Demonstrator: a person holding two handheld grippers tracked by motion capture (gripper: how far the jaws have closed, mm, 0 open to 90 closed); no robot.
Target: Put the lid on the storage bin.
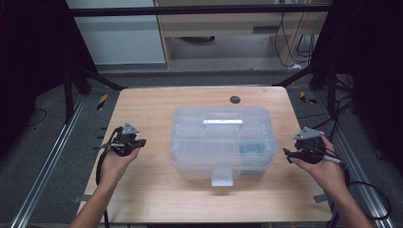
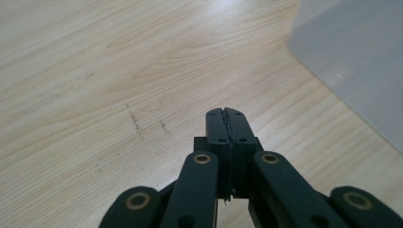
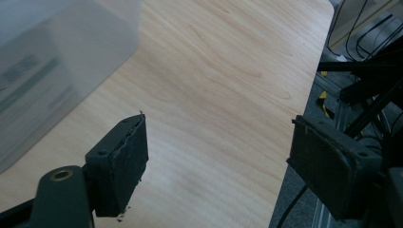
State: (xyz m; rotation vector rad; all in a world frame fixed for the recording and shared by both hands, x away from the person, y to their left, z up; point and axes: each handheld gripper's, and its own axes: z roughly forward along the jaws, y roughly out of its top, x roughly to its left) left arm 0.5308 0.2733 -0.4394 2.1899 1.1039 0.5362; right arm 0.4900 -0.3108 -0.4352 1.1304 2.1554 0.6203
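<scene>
A clear box (image 1: 222, 142) is sitting at the middle of the bench (image 1: 157, 104), lid on, its handle lying flat along the top and a latch tab hanging over the near wall; something teal is showing through the plastic toward its right side. The left gripper (image 1: 140, 142) is hovering just left of the box without touching it — in the left gripper view its jaws are pressed tight together with nothing between them, pointing down at bare wood, and a corner of the box (image 2: 351, 66) is showing at upper right. The right gripper (image 1: 286, 153) is hanging near the box's right end, by the bench edge, also apart from it — in the right gripper view its jaws are standing wide with only wood and the bench edge between them, the box (image 3: 52, 71) blurred at upper left. A small dark disc (image 1: 235, 99) is lying on the bench behind the box.
</scene>
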